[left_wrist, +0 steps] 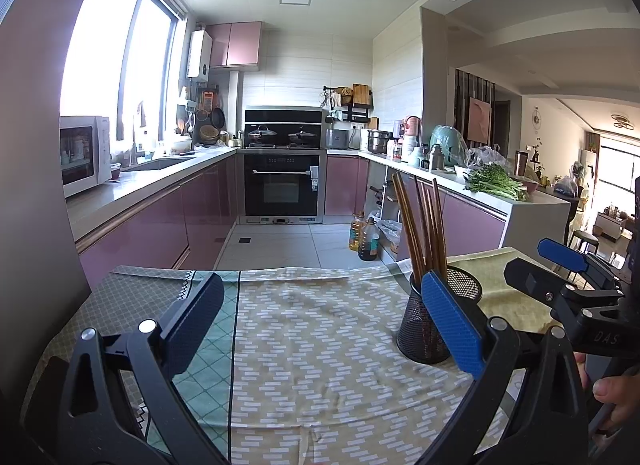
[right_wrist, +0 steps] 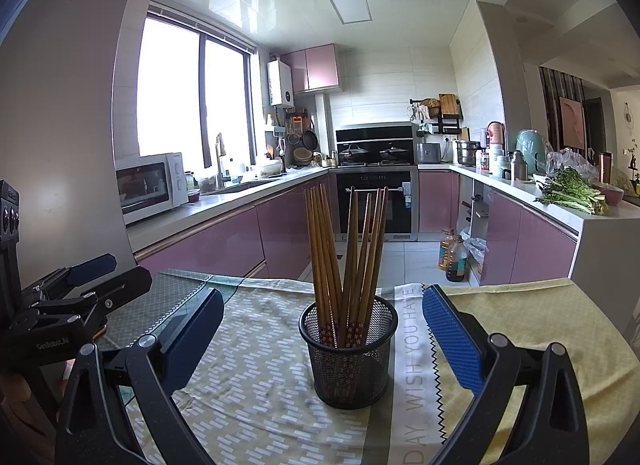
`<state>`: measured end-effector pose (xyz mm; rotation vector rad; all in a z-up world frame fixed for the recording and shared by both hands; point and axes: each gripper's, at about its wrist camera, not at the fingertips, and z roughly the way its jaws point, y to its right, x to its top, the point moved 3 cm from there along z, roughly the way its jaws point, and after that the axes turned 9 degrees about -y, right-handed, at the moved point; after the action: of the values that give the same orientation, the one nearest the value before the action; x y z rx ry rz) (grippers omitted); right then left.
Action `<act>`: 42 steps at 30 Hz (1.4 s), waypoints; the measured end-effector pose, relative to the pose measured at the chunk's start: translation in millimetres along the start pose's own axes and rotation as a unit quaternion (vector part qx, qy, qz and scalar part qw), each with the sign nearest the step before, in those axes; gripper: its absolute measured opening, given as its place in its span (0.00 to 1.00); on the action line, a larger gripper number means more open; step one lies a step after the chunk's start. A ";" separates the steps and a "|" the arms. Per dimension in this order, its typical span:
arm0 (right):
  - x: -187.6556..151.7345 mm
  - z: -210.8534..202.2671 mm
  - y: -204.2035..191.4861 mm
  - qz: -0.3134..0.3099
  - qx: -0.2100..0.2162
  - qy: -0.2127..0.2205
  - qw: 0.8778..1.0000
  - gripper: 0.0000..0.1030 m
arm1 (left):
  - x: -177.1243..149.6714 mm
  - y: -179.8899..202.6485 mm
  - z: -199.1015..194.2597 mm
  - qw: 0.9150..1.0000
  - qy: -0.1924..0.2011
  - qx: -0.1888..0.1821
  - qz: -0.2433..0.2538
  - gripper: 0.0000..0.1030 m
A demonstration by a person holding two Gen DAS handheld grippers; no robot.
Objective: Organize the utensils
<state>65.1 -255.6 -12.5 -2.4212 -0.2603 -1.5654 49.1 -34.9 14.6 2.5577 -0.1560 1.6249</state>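
Note:
A black mesh cup [right_wrist: 349, 357] stands upright on the patterned tablecloth [right_wrist: 248, 397] and holds several wooden chopsticks [right_wrist: 344, 253], ends up. My right gripper [right_wrist: 324, 329] is open and empty, its jaws wide on either side of the cup, a little short of it. In the left wrist view the cup [left_wrist: 420, 325] sits at the right, partly behind my left gripper's blue right pad [left_wrist: 452, 325]. My left gripper [left_wrist: 320, 317] is open and empty over bare cloth. The right gripper [left_wrist: 560, 277] shows at the far right of the left wrist view; the left gripper [right_wrist: 76, 285] shows at the left edge of the right wrist view.
The table's far edge [left_wrist: 280, 271] drops to a tiled kitchen floor with oil bottles [left_wrist: 364, 239]. Pink cabinets, an oven [left_wrist: 282, 185] and a microwave [left_wrist: 84, 153] lie beyond. A counter with greens [right_wrist: 572, 195] stands to the right.

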 end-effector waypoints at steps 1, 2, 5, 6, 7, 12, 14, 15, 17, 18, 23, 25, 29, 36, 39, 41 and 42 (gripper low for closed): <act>-0.2 0.5 0.1 0.000 0.000 -0.001 1.000 0.93 | 0.0 0.0 0.0 1.000 0.000 0.000 0.000 0.94; -0.4 1.0 0.0 0.001 0.000 -0.003 1.000 0.93 | -0.1 0.0 0.0 1.000 0.000 0.000 0.000 0.94; -0.7 1.8 -0.6 0.003 0.001 -0.003 1.000 0.93 | 0.0 0.6 0.5 1.000 0.000 0.001 0.001 0.94; -0.7 2.0 -0.6 0.002 0.001 -0.003 1.000 0.93 | -0.1 0.1 0.2 1.000 -0.001 0.000 0.000 0.94; -0.6 2.2 -1.2 0.001 0.000 -0.003 1.000 0.94 | -0.2 0.0 0.1 1.000 -0.001 0.000 0.000 0.94; -0.5 2.4 -2.1 0.002 0.000 -0.002 1.000 0.93 | 0.1 0.3 0.2 1.000 0.000 0.000 0.000 0.94; -0.1 2.4 -2.4 0.003 0.000 -0.001 1.000 0.93 | -0.2 0.2 0.0 1.000 0.000 0.000 0.000 0.94; -0.2 2.2 -2.3 0.004 0.001 0.000 1.000 0.93 | 0.2 0.7 0.6 1.000 0.000 0.000 0.000 0.94; -0.1 1.3 -1.8 0.004 0.000 0.000 1.000 0.93 | 0.1 0.7 0.9 1.000 -0.001 0.000 0.000 0.94; 0.1 1.0 -2.0 0.004 0.000 0.001 1.000 0.93 | -0.2 0.4 0.3 1.000 -0.001 0.000 0.000 0.94; 1.2 1.0 -2.7 0.005 0.000 0.003 1.000 0.93 | -0.4 0.7 0.4 1.000 0.000 0.000 0.000 0.94; 1.2 0.9 -2.7 0.005 -0.001 0.003 1.000 0.93 | -0.7 0.3 0.1 1.000 0.000 0.000 0.000 0.94; 1.4 0.8 -2.7 0.005 -0.001 0.003 1.000 0.93 | -0.9 1.2 0.3 1.000 0.000 0.000 0.000 0.94; 1.4 0.0 -1.9 0.006 -0.002 0.006 1.000 0.93 | -1.7 3.0 1.5 1.000 0.000 0.001 -0.001 0.94; 1.3 0.0 -1.8 0.005 -0.002 0.006 1.000 0.94 | -1.8 2.5 1.4 1.000 0.000 0.001 0.000 0.94; 1.5 -0.1 -2.0 0.006 -0.002 0.006 1.000 0.94 | -1.8 2.6 1.4 1.000 0.000 -0.001 -0.001 0.94; 1.6 -0.2 -1.4 0.006 -0.002 0.006 1.000 0.93 | -1.8 2.5 1.4 1.000 0.000 0.000 -0.001 0.94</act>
<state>65.1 -254.4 -10.8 -2.4115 -0.2415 -1.5752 49.3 -37.5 12.5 2.5580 -0.1537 1.6236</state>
